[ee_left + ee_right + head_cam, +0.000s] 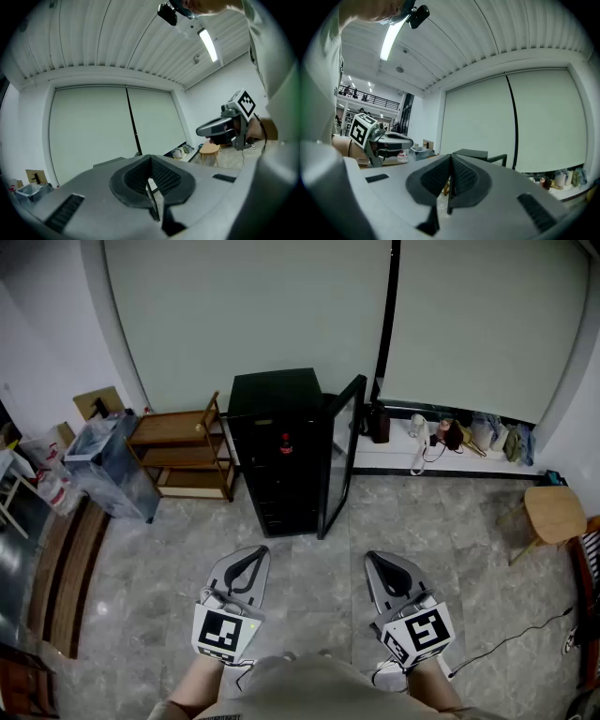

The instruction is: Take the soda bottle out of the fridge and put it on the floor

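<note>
Both closed and empty: left grey two-jaw gripper, right grey two-jaw gripper.
Each pair of jaws is pressed together with nothing between, touching nothing, above the grey tiled floor. Ahead, the small black fridge stands with its glass door swung open. The soda bottle shows only as a small red spot on an upper shelf inside, shape not discernible.

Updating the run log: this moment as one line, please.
fridge: door open | soda bottle: inside, red cap showing | left gripper: shut, empty | right gripper: shut, empty | both short of fridge
</note>
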Demonstrator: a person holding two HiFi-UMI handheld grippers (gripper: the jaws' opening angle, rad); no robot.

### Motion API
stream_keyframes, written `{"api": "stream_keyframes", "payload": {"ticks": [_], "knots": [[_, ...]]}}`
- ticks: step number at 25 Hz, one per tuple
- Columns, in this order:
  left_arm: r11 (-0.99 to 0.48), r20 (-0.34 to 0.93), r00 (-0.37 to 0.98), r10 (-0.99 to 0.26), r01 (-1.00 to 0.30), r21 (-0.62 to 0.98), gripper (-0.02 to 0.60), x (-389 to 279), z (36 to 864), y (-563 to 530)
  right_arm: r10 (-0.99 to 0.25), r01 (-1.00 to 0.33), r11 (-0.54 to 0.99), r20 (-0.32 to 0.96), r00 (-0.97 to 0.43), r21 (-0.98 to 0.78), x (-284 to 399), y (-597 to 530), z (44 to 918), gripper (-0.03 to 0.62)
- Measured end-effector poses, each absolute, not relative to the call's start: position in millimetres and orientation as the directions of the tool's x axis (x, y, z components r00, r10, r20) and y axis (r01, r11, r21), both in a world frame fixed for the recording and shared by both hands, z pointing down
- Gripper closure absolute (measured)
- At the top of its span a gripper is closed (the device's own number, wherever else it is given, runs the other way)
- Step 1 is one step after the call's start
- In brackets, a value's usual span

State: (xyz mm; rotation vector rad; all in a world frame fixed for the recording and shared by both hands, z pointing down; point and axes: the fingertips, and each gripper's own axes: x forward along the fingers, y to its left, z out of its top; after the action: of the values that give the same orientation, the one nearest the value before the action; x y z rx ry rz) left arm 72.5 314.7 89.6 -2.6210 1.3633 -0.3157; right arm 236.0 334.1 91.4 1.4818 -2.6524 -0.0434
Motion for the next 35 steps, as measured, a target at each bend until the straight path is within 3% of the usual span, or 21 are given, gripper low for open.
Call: {"api": "stream_keyframes", "payload": {"ticks": [24,35], "knots": [[-0.511,0.118,0.498,-0.859,-0.821,-0.256,0.575,119.9,104.4,329.4,-0.817,-0.819,0.572,0.107,-0.566,0.034,290.2,342.0,122.2,0.599],[-0.488,0.114,0.476,-0.872,-0.832,-0.262,0.575,115.3,117.3,313.6,-0.789,-0.792,0.609,0.12,-0.602,0.028,276.8,321.0,141.9,0.599]]}}
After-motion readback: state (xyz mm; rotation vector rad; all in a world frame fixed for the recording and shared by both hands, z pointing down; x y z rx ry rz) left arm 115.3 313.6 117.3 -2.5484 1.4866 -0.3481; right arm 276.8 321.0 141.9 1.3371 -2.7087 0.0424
